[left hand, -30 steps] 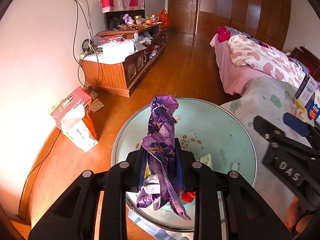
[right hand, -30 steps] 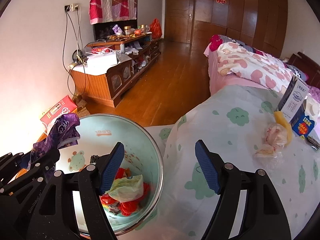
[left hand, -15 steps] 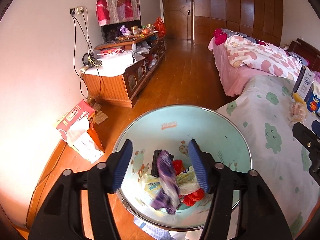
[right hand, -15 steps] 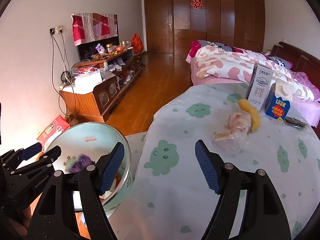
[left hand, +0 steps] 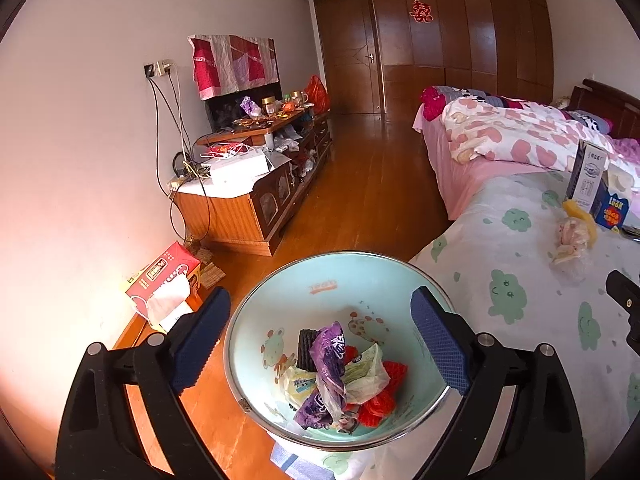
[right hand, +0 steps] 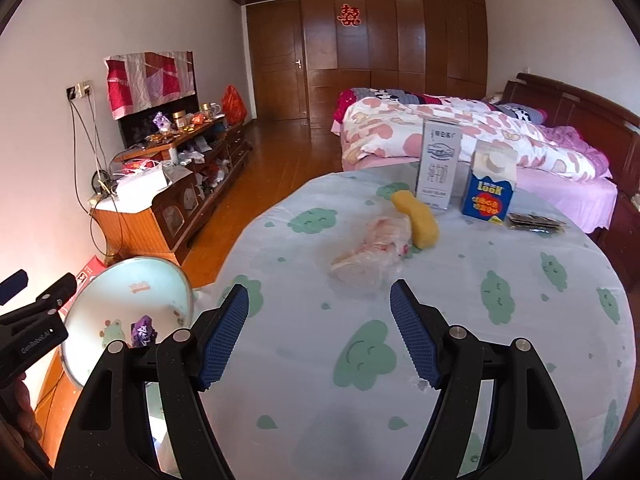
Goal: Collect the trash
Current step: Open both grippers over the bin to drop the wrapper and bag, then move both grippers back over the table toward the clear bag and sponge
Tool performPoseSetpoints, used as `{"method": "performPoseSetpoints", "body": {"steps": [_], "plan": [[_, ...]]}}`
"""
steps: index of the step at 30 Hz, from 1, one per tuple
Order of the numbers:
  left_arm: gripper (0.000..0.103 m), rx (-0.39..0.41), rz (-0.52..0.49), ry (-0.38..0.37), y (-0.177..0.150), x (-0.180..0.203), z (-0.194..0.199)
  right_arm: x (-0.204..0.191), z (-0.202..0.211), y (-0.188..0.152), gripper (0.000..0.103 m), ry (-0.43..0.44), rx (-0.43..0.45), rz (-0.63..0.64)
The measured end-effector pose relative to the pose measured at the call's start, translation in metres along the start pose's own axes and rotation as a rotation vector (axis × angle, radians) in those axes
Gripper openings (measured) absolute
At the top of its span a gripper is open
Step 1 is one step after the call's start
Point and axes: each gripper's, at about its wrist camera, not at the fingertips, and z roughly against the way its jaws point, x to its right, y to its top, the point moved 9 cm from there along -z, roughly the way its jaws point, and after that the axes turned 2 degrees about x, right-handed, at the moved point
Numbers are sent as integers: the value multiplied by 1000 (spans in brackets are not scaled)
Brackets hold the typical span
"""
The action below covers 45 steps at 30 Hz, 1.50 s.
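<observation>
A pale green basin (left hand: 320,280) used as the bin stands beside the table and holds several wrappers, with the purple wrapper (left hand: 330,354) on top. My left gripper (left hand: 320,344) is open and empty above the basin. My right gripper (right hand: 320,332) is open and empty over the table, short of a crumpled clear plastic bag (right hand: 376,252). A yellow banana-like piece (right hand: 416,218) lies behind the bag. The basin also shows in the right wrist view (right hand: 120,280), with the left gripper's side (right hand: 32,320) next to it.
A round table with a green cloud-print cloth (right hand: 440,320) carries a tall white carton (right hand: 438,168), a blue carton (right hand: 490,188) and a dark packet (right hand: 534,224). A bed (right hand: 480,132) stands behind. A cluttered low cabinet (left hand: 256,176) and a red tissue box (left hand: 164,276) sit by the left wall.
My left gripper opened and let the purple wrapper fall into the basin. My right gripper swung right, from the basin toward the plastic bag on the table.
</observation>
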Motion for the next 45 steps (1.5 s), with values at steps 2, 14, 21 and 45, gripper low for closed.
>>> {"method": "performPoseSetpoints", "body": {"steps": [2, 14, 21, 45], "plan": [[93, 6, -8, -5, 1, 7, 5, 11, 1, -3, 73, -14, -13, -13], [97, -22, -85, -61, -11, 63, 23, 99, 16, -22, 77, -125, -44, -95], [97, -39, -136, -101, -16, 96, 31, 149, 24, -30, 77, -192, -55, -134], [96, -142, -249, -357, -8, 242, -14, 268, 30, -47, 68, -345, -94, -186]]}}
